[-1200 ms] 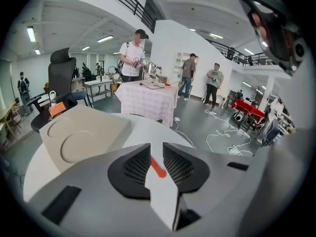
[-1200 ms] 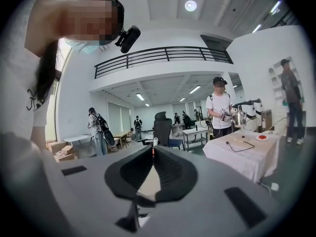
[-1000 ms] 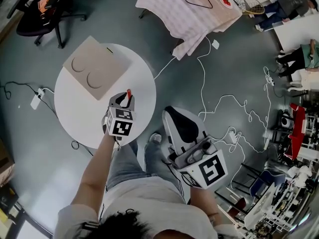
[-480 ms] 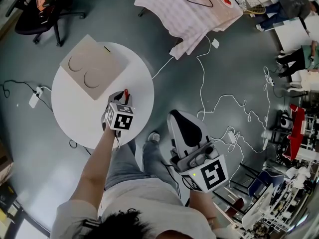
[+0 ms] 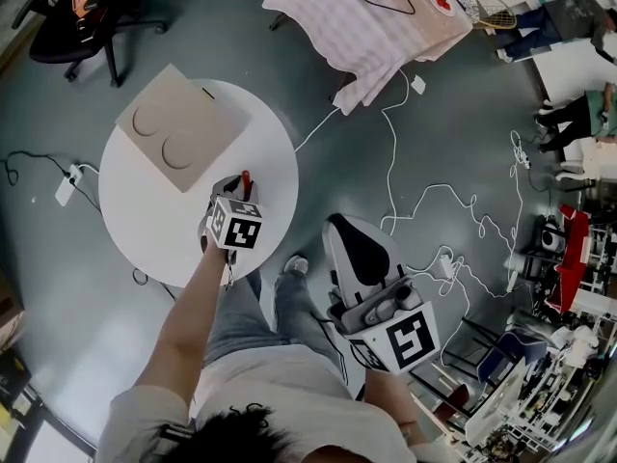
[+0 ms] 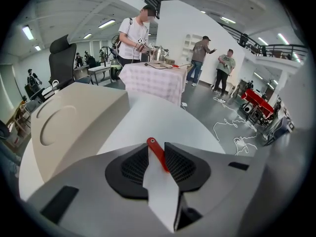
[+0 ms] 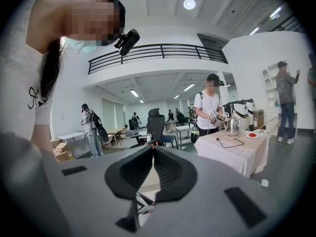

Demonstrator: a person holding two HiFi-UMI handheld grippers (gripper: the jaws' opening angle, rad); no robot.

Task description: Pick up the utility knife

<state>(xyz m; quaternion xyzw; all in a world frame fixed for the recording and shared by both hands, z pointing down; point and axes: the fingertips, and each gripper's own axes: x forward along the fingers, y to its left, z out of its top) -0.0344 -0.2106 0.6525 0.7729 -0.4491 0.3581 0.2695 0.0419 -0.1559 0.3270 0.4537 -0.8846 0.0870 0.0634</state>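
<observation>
A person stands at a round white table [image 5: 145, 230], one gripper in each hand.

A beige board [image 5: 178, 128] with two round hollows lies on the far part of the table. The right gripper [image 5: 339, 228] is held off the table, near the person's shoes, its jaws pressed together with nothing between them. The left gripper [image 5: 239, 183] is over the near side of the table, clamped on the red utility knife [image 6: 158, 154], whose tip sticks out past the jaws.
</observation>
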